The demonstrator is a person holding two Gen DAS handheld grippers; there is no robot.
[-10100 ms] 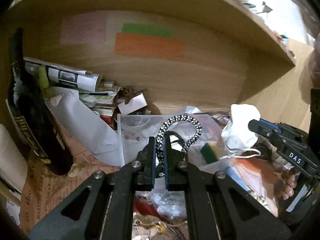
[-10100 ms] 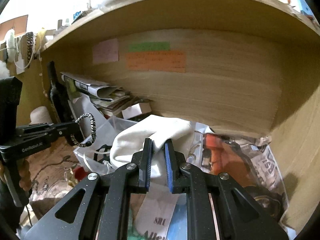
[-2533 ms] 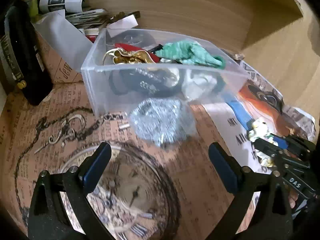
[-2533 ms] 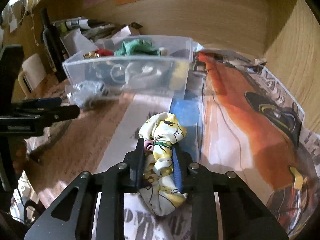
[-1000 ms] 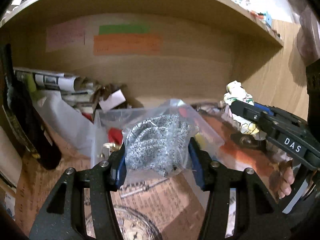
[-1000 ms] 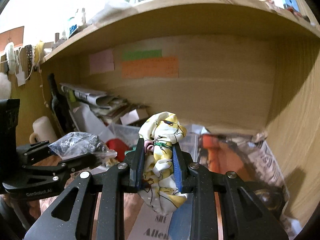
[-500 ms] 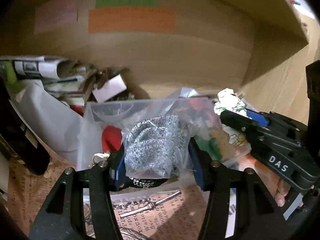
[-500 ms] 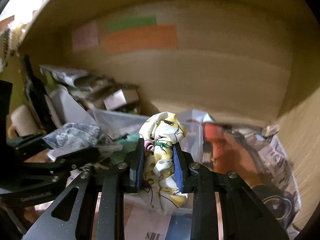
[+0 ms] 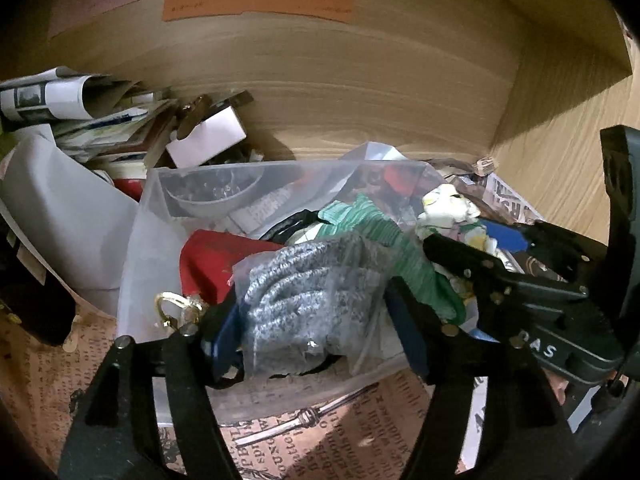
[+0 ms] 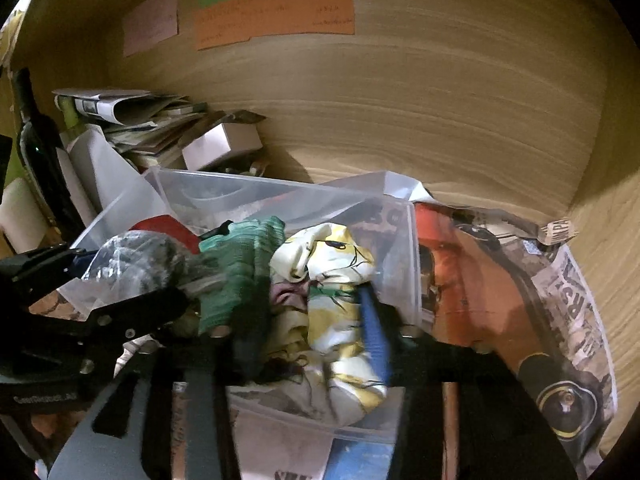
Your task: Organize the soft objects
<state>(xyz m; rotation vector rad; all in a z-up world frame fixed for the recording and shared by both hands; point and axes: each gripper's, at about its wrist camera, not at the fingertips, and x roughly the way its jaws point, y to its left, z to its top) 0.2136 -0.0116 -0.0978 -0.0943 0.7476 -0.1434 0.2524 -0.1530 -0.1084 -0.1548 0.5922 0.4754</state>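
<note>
left tool (image 9: 316, 316) clamps bagged silver scrubber (image 9: 308, 292) over clear bin (image 9: 136, 248) | right tool (image 10: 312, 320) grips floral cloth (image 10: 332, 280) above bin | risk: tools close together, may collide; bag may snag rim

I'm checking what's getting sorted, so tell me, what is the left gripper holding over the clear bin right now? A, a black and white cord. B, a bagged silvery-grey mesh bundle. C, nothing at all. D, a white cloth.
B: the left gripper has its fingers either side of a bagged silvery-grey mesh bundle above the clear plastic bin.
</note>
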